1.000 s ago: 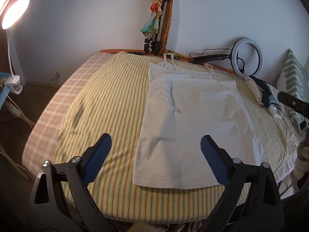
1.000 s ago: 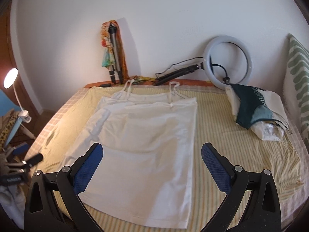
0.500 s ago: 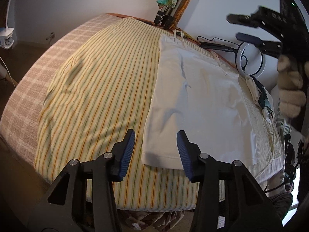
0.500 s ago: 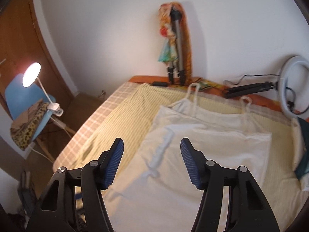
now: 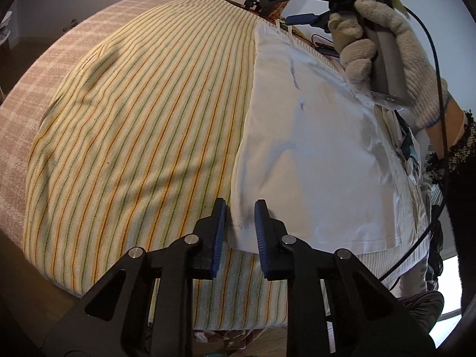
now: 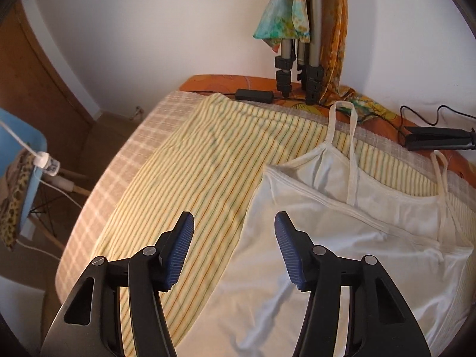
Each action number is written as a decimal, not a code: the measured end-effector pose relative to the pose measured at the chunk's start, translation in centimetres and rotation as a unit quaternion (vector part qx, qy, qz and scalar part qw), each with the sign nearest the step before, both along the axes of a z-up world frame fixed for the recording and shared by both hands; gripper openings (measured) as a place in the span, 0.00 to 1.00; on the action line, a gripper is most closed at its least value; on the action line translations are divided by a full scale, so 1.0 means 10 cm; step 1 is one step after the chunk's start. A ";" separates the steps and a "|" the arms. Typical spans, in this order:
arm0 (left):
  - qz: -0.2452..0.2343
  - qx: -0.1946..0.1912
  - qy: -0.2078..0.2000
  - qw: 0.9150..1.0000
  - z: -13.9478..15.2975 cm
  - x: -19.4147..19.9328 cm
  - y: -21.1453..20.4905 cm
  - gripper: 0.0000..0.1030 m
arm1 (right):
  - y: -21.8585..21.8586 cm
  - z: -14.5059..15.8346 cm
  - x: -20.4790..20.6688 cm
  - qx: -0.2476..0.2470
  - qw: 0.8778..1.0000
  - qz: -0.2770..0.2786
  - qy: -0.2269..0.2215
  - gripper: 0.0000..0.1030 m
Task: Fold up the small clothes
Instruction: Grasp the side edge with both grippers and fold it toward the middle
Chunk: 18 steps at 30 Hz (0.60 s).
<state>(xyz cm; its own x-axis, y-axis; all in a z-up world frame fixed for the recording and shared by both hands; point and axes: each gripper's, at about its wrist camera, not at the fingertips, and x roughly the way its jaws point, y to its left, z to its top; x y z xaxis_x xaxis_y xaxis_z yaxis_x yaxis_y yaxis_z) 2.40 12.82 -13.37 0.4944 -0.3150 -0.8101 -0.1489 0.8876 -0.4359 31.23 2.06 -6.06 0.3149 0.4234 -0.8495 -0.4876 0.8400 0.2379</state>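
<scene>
I see the bed under its yellow striped cover, filling most of both views, and on it the white camisole lies flat, its thin straps reaching toward the head end near the tripod that leans at the wall with a coloured scarf hung on it. My left gripper is down at the near corner of the camisole's hem: its blue fingers stand a narrow gap apart, one on each side of that corner, and I cannot tell whether they have pinched the cloth. My right gripper hangs above the camisole's left side edge near the top; its fingers are spread wide with nothing between them, the edge of the cloth running below the gap. From the left wrist I see a gloved hand holding the right gripper's handle over the strap end.
</scene>
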 end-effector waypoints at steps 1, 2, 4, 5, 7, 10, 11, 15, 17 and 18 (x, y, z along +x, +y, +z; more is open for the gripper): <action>-0.001 -0.002 0.000 1.000 0.00 0.01 0.00 0.17 | 0.05 -0.04 0.04 -0.005 1.000 0.001 0.002 0.50; -0.004 -0.003 -0.001 1.000 -0.01 0.01 0.00 0.15 | 0.08 -0.08 0.06 -0.013 1.000 0.003 0.002 0.50; -0.007 0.000 -0.002 1.000 -0.01 0.02 -0.01 0.13 | 0.15 -0.16 0.11 -0.031 1.000 0.004 0.001 0.49; -0.009 0.003 -0.004 1.000 -0.02 0.03 -0.02 0.11 | 0.18 -0.21 0.15 -0.038 0.999 0.003 0.003 0.49; -0.010 0.005 -0.005 1.000 -0.01 0.03 -0.03 0.08 | 0.23 -0.31 0.22 -0.050 0.999 0.004 0.008 0.43; -0.005 -0.007 -0.001 1.000 -0.01 0.08 -0.02 0.06 | 0.29 -0.45 0.29 -0.072 0.997 0.006 0.015 0.36; -0.004 -0.012 0.000 1.000 -0.01 0.09 -0.01 0.04 | 0.30 -0.48 0.31 -0.082 0.997 0.006 0.016 0.35; -0.004 -0.017 -0.014 1.000 0.05 0.12 0.00 0.02 | 0.34 -0.53 0.37 -0.099 0.995 0.009 0.015 0.19; -0.003 -0.019 -0.024 1.000 0.10 0.11 0.03 0.02 | 0.34 -0.54 0.40 -0.101 0.995 0.008 0.011 0.08; -0.003 -0.020 -0.027 0.999 0.12 0.10 0.05 0.02 | 0.34 -0.54 0.40 -0.101 0.995 0.009 0.009 0.05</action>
